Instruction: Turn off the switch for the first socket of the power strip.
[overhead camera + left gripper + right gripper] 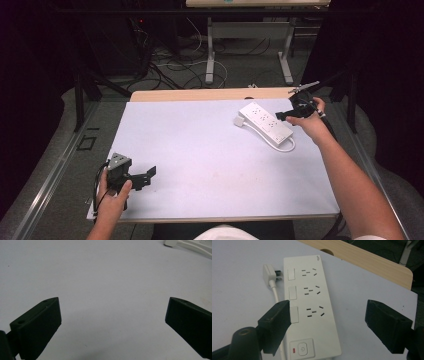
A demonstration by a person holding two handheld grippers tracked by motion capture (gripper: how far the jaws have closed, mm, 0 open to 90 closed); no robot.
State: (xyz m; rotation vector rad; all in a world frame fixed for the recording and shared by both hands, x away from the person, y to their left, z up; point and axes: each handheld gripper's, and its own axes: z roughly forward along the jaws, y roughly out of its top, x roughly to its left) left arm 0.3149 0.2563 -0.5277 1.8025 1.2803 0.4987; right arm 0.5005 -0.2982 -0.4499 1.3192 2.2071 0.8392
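Spread wide and empty, the left gripper [142, 177] is hovering low over the near left of the white mat [200, 165]. Farther off, the right gripper [327, 320] is hanging above the white power strip [310, 310] at the far right, jaws parted wider than its body. Beside the strip its plug [269, 272] is lying loose on its cord [275, 293]. Closing unevenly could probably skid the smooth strip sideways, or pinch the cord.
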